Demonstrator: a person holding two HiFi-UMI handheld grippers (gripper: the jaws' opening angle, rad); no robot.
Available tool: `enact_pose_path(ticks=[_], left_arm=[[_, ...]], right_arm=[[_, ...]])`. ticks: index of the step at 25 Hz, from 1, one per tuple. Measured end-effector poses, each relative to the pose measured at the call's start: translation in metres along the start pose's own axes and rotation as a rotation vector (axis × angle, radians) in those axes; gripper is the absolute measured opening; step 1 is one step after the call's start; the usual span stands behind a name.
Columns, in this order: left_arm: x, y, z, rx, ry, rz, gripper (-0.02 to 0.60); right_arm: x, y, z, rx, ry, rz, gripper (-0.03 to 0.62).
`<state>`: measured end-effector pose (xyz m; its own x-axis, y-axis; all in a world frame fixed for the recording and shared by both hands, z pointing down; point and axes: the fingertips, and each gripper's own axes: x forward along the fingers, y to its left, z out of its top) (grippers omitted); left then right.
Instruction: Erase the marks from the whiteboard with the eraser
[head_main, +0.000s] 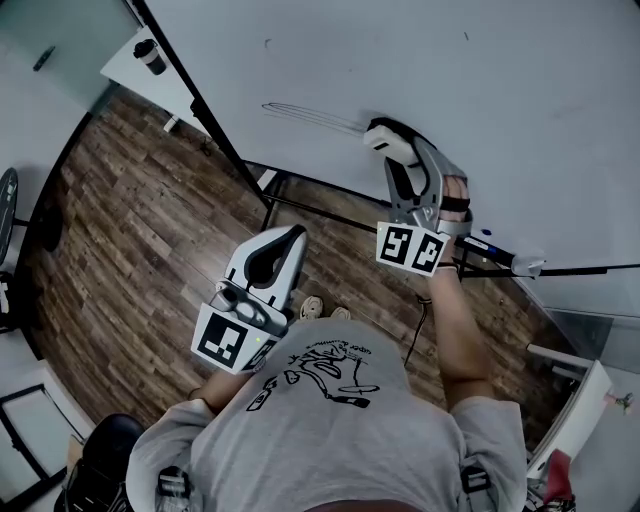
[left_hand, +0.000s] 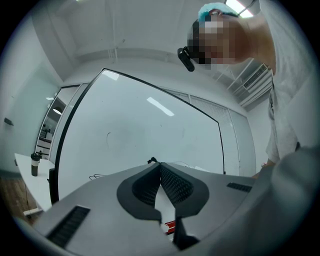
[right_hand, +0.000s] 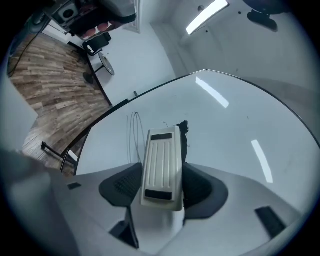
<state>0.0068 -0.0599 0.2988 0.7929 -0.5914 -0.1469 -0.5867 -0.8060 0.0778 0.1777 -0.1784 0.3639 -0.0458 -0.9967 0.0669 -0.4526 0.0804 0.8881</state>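
Right tool (head_main: 392, 142) grips a white ribbed eraser (right_hand: 161, 165) at the whiteboard (head_main: 480, 90) — just beside thin black lines (head_main: 310, 115). Left tool (left_hand: 160, 175) — jaws together, nothing between.

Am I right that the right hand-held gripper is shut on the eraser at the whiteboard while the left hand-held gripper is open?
Not quite: the left hand-held gripper is shut, jaws together on nothing, as the left gripper view shows. The right hand-held gripper is indeed shut on the eraser at the whiteboard.
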Motion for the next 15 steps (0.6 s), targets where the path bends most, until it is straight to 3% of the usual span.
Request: enact_pose_path(ticks=[6,15], left_arm=[[0.004,0.007,0.0,0.001,-0.001,0.001,0.021],[0.011,0.012,-0.001,0.003,-0.009,-0.001,0.021]], right_arm=[[0.007,-0.034,0.002,0.027,-0.001,-0.053,0.261],[0.013,-0.031,0.0,0.011,-0.008,-0.053,0.259]])
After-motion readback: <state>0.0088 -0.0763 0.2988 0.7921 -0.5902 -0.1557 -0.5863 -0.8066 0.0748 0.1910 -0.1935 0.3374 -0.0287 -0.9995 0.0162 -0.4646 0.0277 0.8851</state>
